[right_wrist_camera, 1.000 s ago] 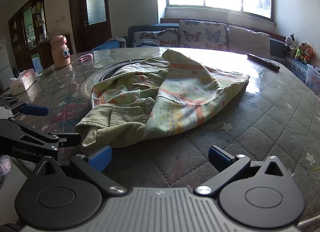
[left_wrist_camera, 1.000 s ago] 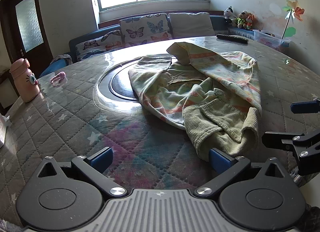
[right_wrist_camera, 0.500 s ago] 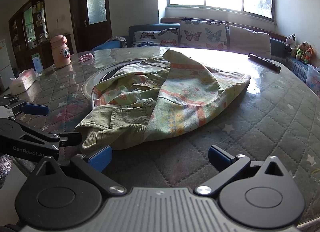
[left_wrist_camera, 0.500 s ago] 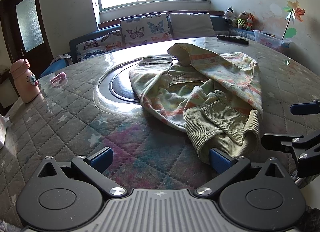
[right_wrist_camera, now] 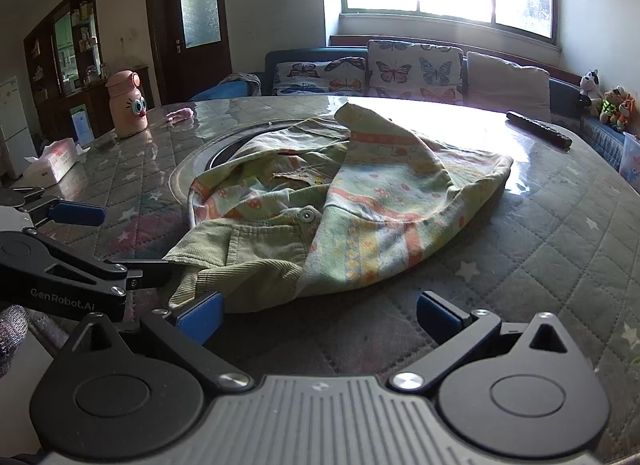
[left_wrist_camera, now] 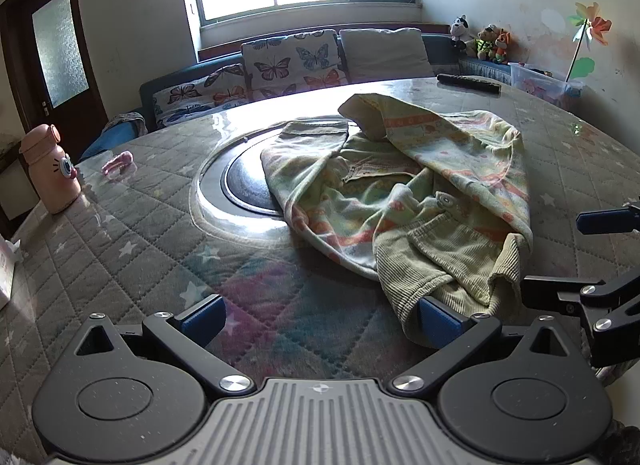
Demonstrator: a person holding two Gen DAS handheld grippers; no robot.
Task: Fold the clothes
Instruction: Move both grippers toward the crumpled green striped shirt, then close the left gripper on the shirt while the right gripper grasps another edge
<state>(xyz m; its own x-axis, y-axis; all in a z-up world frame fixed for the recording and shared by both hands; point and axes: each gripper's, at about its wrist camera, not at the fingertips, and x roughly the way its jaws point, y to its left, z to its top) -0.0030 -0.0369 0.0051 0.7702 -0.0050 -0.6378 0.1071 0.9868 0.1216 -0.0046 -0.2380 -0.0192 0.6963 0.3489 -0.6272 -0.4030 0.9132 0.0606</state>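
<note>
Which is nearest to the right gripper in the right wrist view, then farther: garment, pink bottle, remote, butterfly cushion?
From the right gripper:
1. Garment, just ahead.
2. Pink bottle, far left; remote, far right: too close to call.
3. Butterfly cushion, beyond the table.

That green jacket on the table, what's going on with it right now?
A person holds a gripper in each hand at the near edge of the round table. The jacket lies crumpled, lining showing, not yet folded. Both the left gripper and right gripper are open and grip nothing; each has one fingertip at the jacket's corduroy near edge.
</note>
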